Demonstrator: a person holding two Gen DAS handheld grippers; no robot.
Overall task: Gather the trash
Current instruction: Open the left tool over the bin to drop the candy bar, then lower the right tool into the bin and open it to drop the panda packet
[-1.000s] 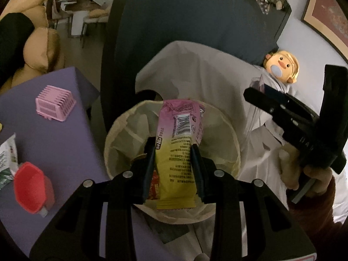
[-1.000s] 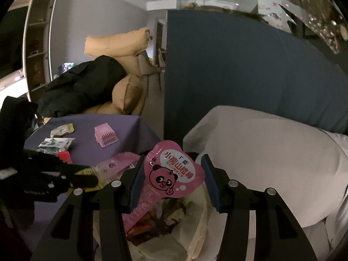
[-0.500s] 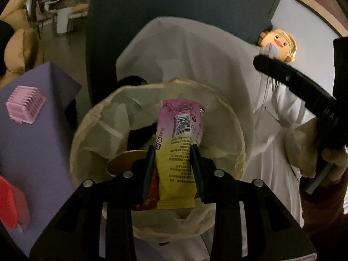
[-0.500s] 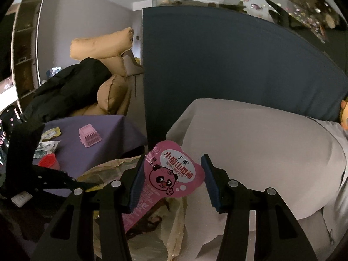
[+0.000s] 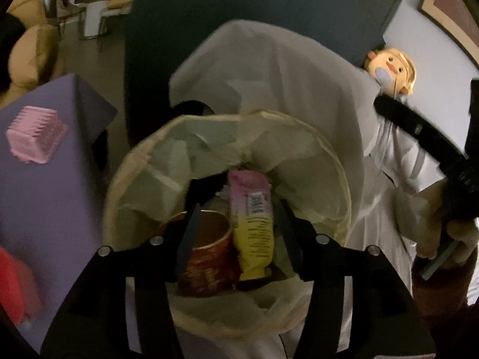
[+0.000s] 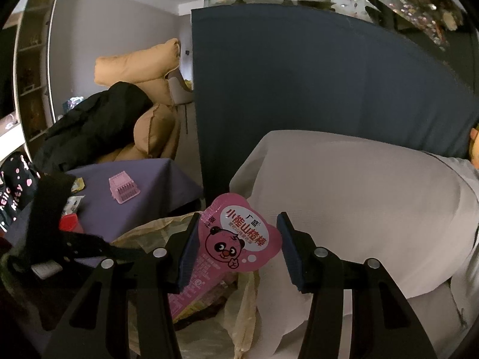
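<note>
Step in hand: the drop — the left gripper (image 5: 236,236) hangs over the mouth of the lined trash bin (image 5: 335,164) with its jaws opening, and the pink-and-yellow snack wrapper (image 5: 253,224) sits between the pads but no longer looks pressed by either; it appears to be slipping free into the bin.

Wrapper against the left gripper: it stands nearly upright, closer to the right pad than the left, its yellow end low and its pink end pointing at the far rim of the bin.

Inside the bin: a reddish paper cup (image 5: 206,254) lies just beside the wrapper, toward the bin's left wall, on top of other scraps.

Right gripper: the right gripper (image 6: 238,251) waits beside the bin's near rim with a pink panda pouch (image 6: 239,242) between its pads — the jaws stand wide, the pouch touching the left pad, and whether the right pad presses it cannot be told.

Next move, as a judgement: let the wrapper fall clear, draw the left gripper back, then bring the pouch over the bin's mouth and release it.

Farther off: on the purple table (image 5: 54,203), a pink ridged box (image 5: 34,134) sits near its far corner and a red object (image 5: 15,287) at its near edge.
</note>
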